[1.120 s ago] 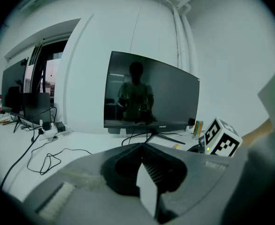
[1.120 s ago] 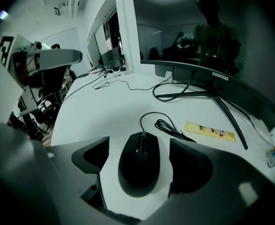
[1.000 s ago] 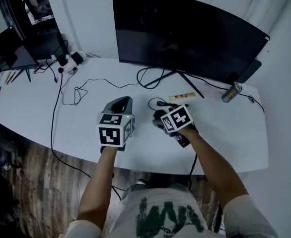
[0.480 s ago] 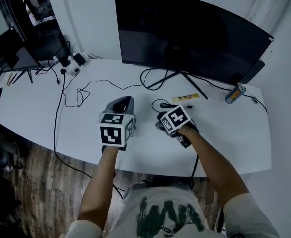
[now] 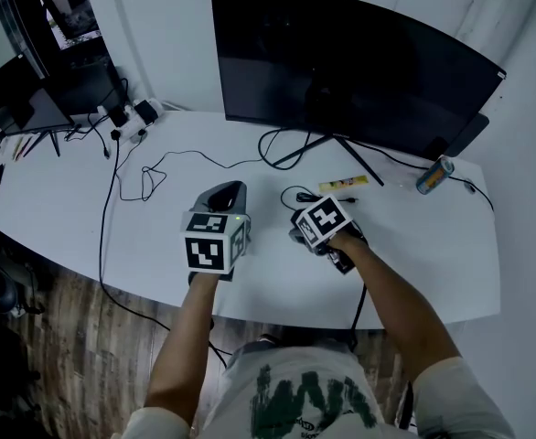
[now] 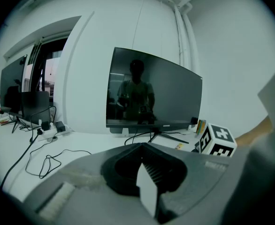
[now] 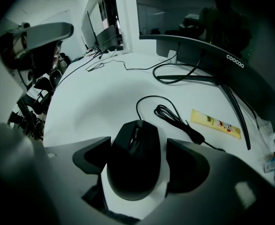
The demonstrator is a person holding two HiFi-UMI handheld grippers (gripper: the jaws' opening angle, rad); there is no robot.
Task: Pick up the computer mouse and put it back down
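- Right gripper (image 7: 138,150): jaws apart, one on each side of the black computer mouse (image 7: 133,165), which sits on the white desk (image 7: 95,102).
- Left gripper (image 6: 141,146): jaws closed together, empty, near the right one.
- Beyond the mouse lies its bundled cable (image 7: 175,118).

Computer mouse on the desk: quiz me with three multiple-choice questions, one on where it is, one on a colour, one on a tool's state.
1. Where is the computer mouse?
A) between the right tool's jaws, on the desk
B) behind the monitor
C) on the floor

2. What colour is the packet lying on the desk?
A) red
B) yellow
C) blue

3. How do the left tool's jaws stand?
A) wide apart
B) clamped on a cable
C) together, empty

Answers:
1 A: the right gripper view shows the mouse lying between the parted jaws.
2 B: the packet shows yellow there.
3 C: the left gripper view shows the jaws meeting with nothing between.
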